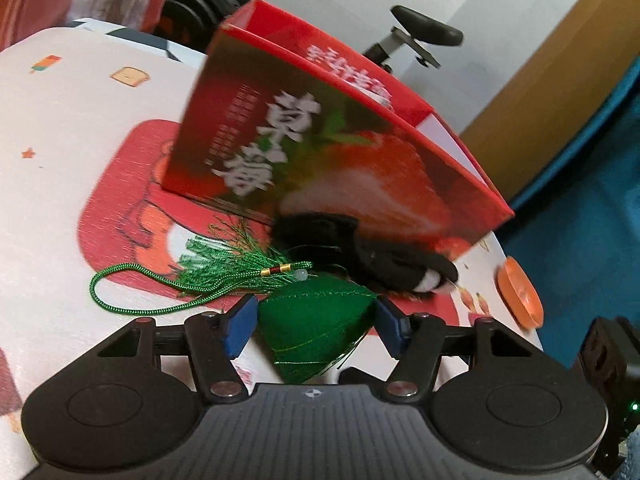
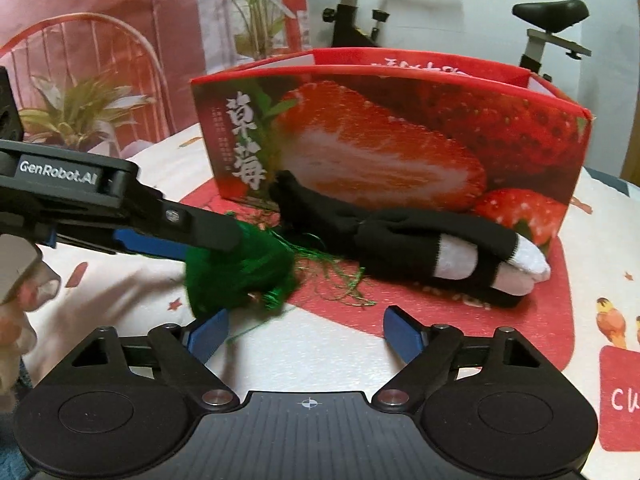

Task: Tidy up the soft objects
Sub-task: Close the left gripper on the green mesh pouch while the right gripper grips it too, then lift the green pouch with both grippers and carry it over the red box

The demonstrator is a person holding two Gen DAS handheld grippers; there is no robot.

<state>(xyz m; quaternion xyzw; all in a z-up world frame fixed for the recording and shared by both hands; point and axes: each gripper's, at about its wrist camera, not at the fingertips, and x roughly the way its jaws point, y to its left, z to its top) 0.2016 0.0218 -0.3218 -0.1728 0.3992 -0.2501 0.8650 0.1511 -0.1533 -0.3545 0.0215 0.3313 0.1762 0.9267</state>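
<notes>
The green stuffed pouch (image 1: 316, 332) lies on the table (image 1: 60, 208) at lower centre of the left wrist view, between the pads of the left tongs (image 1: 314, 326). Both pads touch its sides, so the left tongs pinch it.

Handling, as judged: light, soft, compressible fabric; not fragile. Grip across the padded body. Avoid the tassel (image 1: 224, 264) and the looped cord (image 1: 132, 284), which will trail and may snag.

Orientation: the body tapers toward the bottom of the frame. The tassel and cord run from its top to the left.

The black-and-white glove (image 2: 424, 252) lies at centre right of the right wrist view, against the foot of the strawberry box (image 2: 400, 136). Its long axis runs left to right, white tips right. It is limp; grip mid-body.

The right tongs (image 2: 306, 332) are spread and empty.
</notes>
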